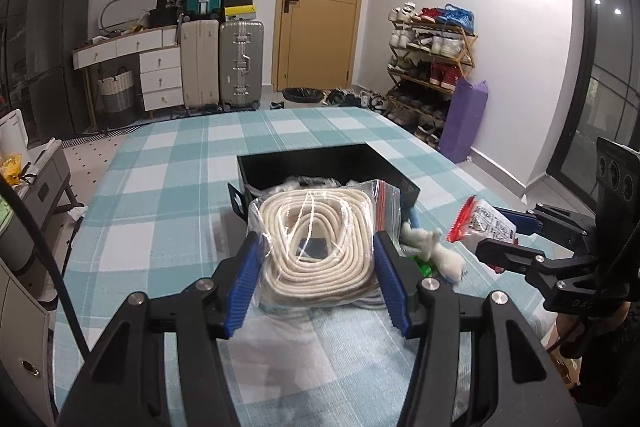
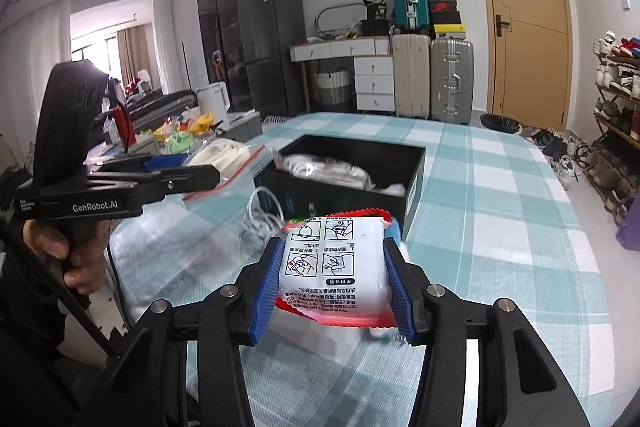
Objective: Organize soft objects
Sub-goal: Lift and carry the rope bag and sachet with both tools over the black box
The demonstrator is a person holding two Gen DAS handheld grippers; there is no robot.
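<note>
Spreading across the table, one teal-and-white checked cloth is carrying one open black box. One left gripper is clenching a clear zip bag of coiled cream rope above it. One right gripper is clenching a red-edged white printed packet. Only the right view is showing the person's hand.

rope bag: clear glossy plastic, crinkled; inside, matt woven cream cord
packet: shiny white plastic film, red serrated edge
tongs: matt black plastic, ribbed blue pads, metal pivots
box: smooth black, slight sheen
counter: matt woven checked cloth
</note>
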